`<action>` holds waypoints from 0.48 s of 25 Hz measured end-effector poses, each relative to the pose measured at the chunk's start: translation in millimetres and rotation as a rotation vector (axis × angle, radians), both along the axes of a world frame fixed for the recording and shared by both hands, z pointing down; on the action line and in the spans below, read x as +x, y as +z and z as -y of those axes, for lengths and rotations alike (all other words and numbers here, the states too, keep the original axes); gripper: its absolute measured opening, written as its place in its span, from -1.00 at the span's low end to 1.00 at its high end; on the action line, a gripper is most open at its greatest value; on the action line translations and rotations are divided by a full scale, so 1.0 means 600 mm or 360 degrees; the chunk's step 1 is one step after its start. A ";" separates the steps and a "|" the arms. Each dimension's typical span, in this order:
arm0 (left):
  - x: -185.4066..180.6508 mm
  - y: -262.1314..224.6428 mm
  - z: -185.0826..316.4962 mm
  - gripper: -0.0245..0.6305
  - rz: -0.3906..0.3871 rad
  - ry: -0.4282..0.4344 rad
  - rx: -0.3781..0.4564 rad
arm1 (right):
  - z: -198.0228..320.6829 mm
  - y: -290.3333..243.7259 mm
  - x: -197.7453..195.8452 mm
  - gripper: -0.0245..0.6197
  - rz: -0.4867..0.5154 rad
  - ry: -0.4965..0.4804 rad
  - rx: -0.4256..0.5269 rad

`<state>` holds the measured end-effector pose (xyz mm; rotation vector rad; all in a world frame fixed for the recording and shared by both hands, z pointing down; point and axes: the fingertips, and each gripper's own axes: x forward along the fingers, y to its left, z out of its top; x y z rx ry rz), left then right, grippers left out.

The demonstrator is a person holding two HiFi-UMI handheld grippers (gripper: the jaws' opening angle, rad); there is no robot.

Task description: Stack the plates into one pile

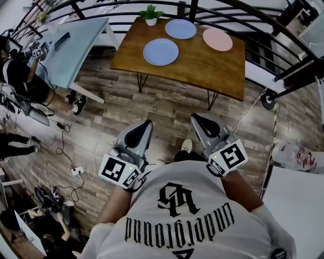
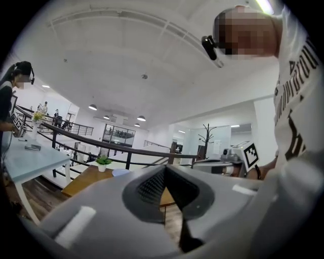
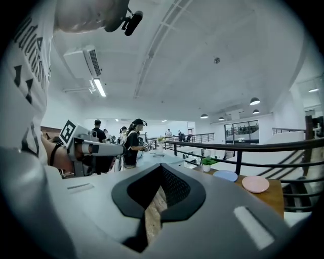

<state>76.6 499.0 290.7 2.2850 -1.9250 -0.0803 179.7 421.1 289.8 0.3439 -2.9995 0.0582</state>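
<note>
Head view: three plates, unstacked, each lying flat on the wooden table [image 1: 202,68]. Near blue plate [image 1: 161,51] sits toward the left edge. Far blue plate [image 1: 180,29] sits at the far edge, just beside the potted plant [image 1: 151,14] at the far left corner. Pink plate [image 1: 217,39] lies toward the far right corner, apart from both. Left gripper [image 1: 143,127] and right gripper [image 1: 199,121]: well short of the table, over plank floor [image 1: 167,109], jaws closed together, nothing between them.
</note>
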 end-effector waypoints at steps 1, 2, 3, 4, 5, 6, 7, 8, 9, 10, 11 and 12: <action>0.006 0.002 0.018 -0.78 0.0001 0.0007 -0.0006 | 0.019 0.001 0.005 -0.92 0.0000 -0.0003 -0.0005; 0.011 0.005 0.036 -0.78 -0.0007 0.0006 -0.0012 | 0.038 0.002 0.009 -0.92 -0.0002 -0.0007 -0.0010; 0.015 0.008 0.056 -0.78 -0.0024 0.0000 -0.0017 | 0.057 0.004 0.014 -0.92 -0.0005 -0.0009 -0.0013; 0.019 0.010 0.075 -0.78 -0.0044 -0.0008 -0.0021 | 0.078 0.007 0.020 -0.92 -0.0005 -0.0002 -0.0018; 0.022 0.011 0.094 -0.78 -0.0056 -0.0016 -0.0023 | 0.099 0.010 0.026 -0.92 -0.0003 0.0013 -0.0025; 0.026 0.010 0.112 -0.78 -0.0054 -0.0021 -0.0023 | 0.120 0.013 0.032 -0.92 0.0000 0.0030 -0.0038; 0.031 0.009 0.130 -0.78 -0.0039 -0.0024 -0.0023 | 0.140 0.014 0.037 -0.92 0.0003 0.0037 -0.0052; 0.035 0.008 0.147 -0.78 -0.0017 -0.0028 -0.0022 | 0.158 0.015 0.041 -0.92 0.0003 0.0032 -0.0060; 0.038 0.007 0.162 -0.78 0.0005 -0.0034 -0.0022 | 0.175 0.015 0.043 -0.92 0.0001 0.0023 -0.0064; 0.040 0.008 0.177 -0.78 0.0021 -0.0041 -0.0023 | 0.190 0.017 0.044 -0.92 -0.0003 0.0015 -0.0065; 0.040 0.010 0.190 -0.78 0.0023 -0.0048 -0.0026 | 0.205 0.018 0.044 -0.92 -0.0004 0.0007 -0.0066; 0.039 0.013 0.204 -0.78 0.0014 -0.0052 -0.0031 | 0.221 0.020 0.041 -0.92 0.0001 0.0001 -0.0071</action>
